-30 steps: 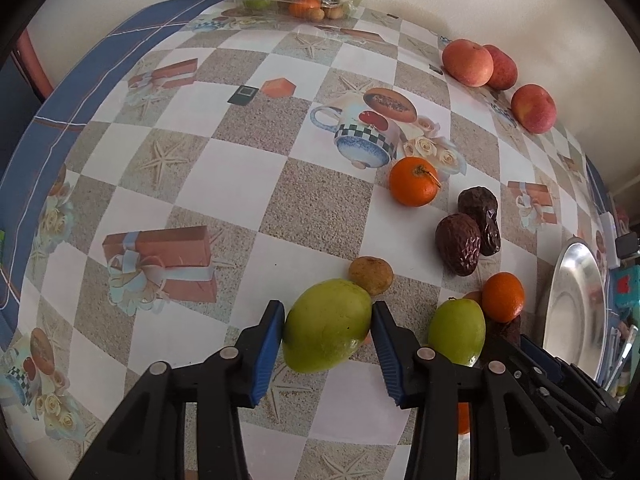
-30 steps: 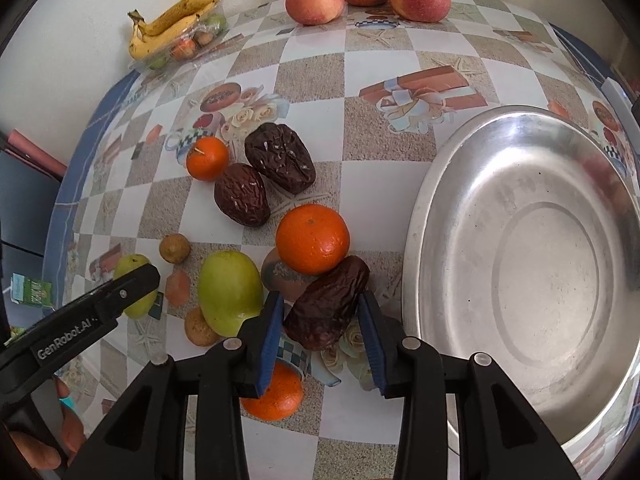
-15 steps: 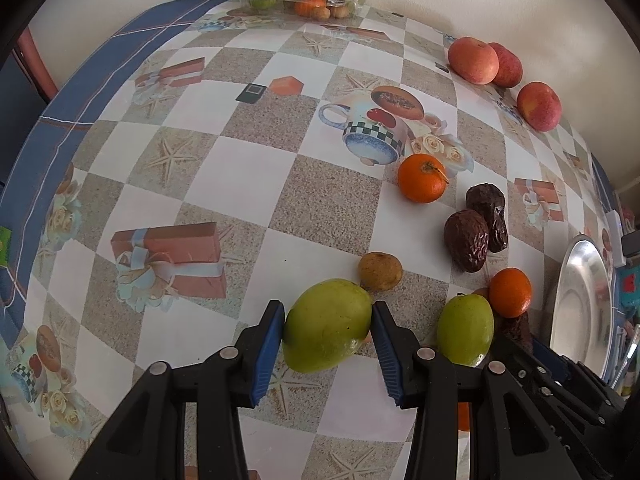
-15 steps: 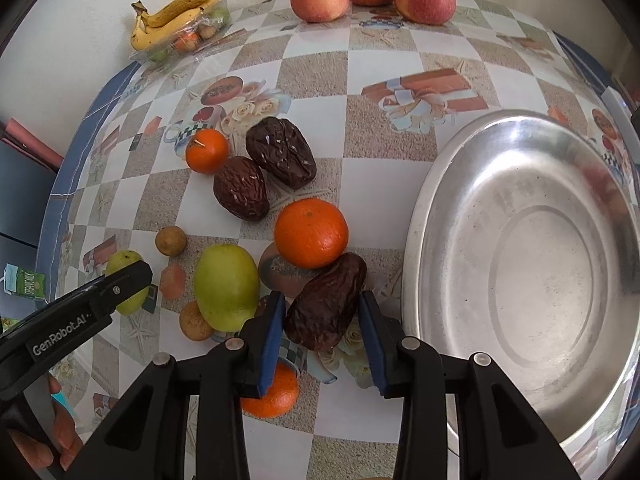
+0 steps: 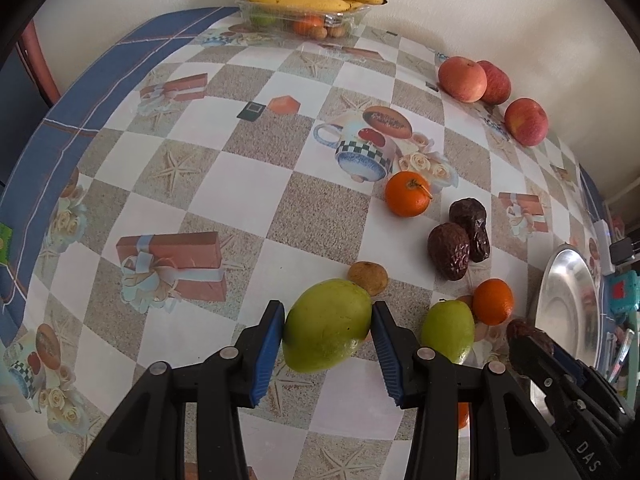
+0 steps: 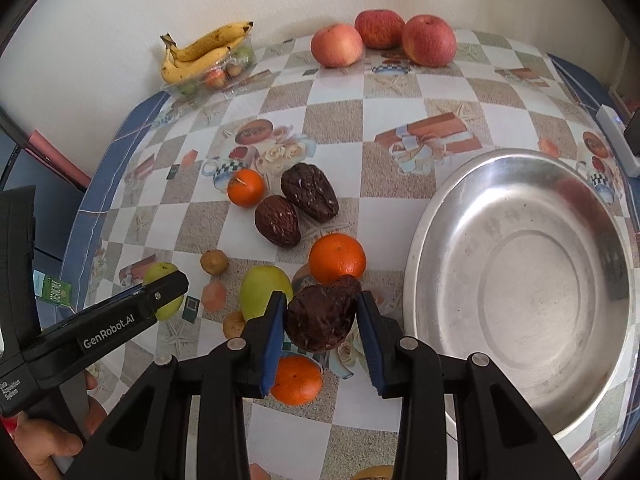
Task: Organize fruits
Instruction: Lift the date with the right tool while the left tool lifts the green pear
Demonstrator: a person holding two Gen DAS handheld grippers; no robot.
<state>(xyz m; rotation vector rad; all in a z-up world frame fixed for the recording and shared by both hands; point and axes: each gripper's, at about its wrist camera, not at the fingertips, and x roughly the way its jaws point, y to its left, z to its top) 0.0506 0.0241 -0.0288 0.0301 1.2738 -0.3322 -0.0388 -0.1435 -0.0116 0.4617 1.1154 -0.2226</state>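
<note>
My left gripper is shut on a green mango, held just above the tablecloth. My right gripper is shut on a dark wrinkled date, lifted clear of the table. A steel bowl sits to the right of it, with nothing inside. On the cloth lie a second green mango, two more dates, oranges and a small brown fruit. The left gripper's body shows in the right wrist view.
Three red apples line the far wall. Bananas rest on a clear plastic tray of small fruit at the back. The table's blue-bordered edge curves along the left. A person's hand grips the left tool.
The right gripper has lifted the date off the table and tipped up. The left gripper has pulled back slightly, still holding the mango.
</note>
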